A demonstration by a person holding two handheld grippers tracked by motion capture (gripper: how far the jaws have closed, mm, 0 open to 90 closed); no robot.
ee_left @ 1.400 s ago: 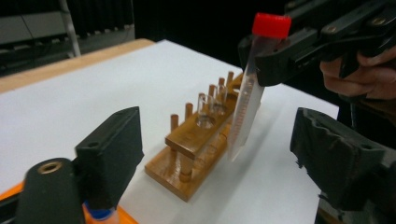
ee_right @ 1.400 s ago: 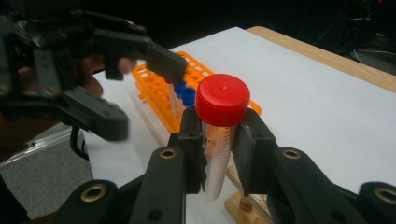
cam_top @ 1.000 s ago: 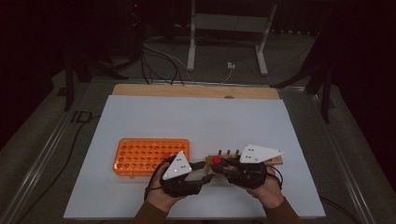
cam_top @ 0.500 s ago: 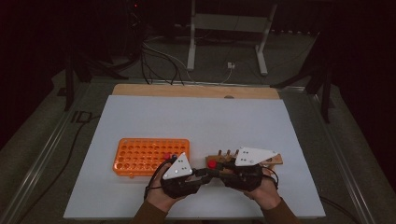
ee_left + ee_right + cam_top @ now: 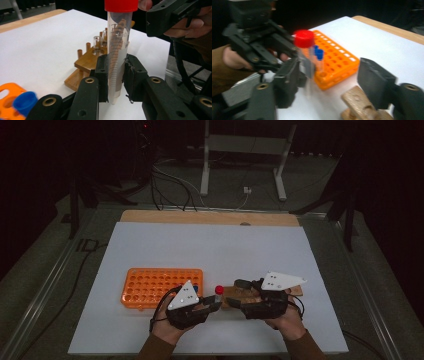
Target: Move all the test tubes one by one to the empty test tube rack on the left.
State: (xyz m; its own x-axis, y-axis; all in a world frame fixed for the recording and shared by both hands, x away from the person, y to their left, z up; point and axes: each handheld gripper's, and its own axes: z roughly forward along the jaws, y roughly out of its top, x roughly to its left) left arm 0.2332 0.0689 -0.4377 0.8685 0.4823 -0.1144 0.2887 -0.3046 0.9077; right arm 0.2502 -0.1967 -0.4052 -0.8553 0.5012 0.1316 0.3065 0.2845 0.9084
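The orange rack (image 5: 162, 287) is lying at the left on the white worktop (image 5: 210, 250), blue-capped tubes (image 5: 319, 53) sitting in its near-right holes, probably so tubes stay within easy reach. Just right of it, the left hand-held gripper (image 5: 116, 75) is clamping the red-capped tube (image 5: 117, 55) low on its clear body, likely leaving the cap free for the other side to work. The tube is standing upright, its long axis vertical, red cap up and tapered tip pointing down, clear of the worktop. Farther right, the right hand-held gripper (image 5: 329, 82) is spreading wide, holding nothing, facing the tube above the wooden stand (image 5: 245, 293), seemingly approaching the cap.
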